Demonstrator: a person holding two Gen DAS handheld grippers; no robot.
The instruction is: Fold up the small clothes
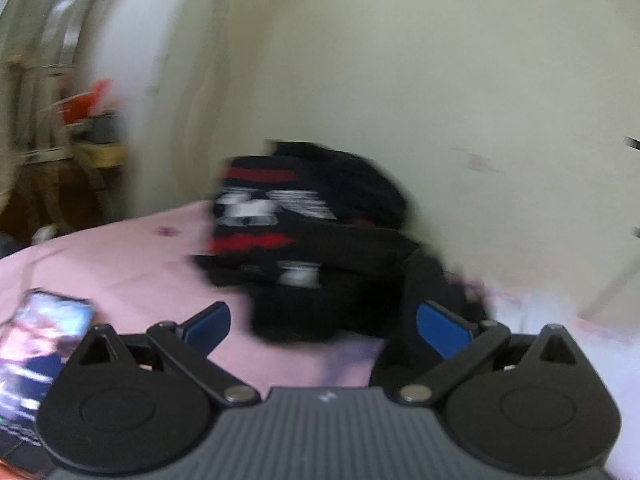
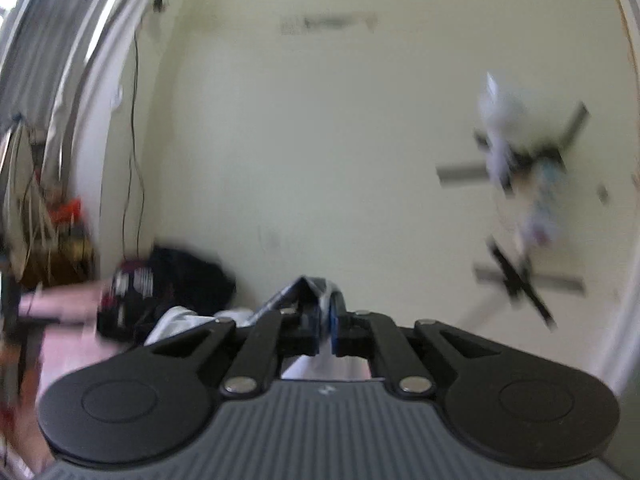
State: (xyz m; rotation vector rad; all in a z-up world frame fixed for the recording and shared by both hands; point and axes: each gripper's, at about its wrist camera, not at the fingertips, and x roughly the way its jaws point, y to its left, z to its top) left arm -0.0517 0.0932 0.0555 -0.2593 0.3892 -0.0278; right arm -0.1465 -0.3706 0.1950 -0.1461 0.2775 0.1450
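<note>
A white cloth is pinched in the right gripper; its jaws are closed on a bunched fold that pokes up just past the blue pads, and the rest trails down and left towards the bed. The fabric looks pale and thin, creased where it is nipped; blur hides any print.

In the left wrist view the same white cloth lies at the right edge of the pink bed sheet, beside a dark pile of black garments with red and white markings. The pile sits at the far edge of the bed against the wall, and its near part sags between the left gripper's fingers.

The left gripper is spread wide, pads clear of the cloth, pointing slightly down at the pile. A phone with a lit screen lies at the bed's near left edge, just beside the left finger.

The right gripper points slightly below level at the wall, where a bracket with white and dark bits hangs to the right. Cluttered shelves stand past the left edge.
</note>
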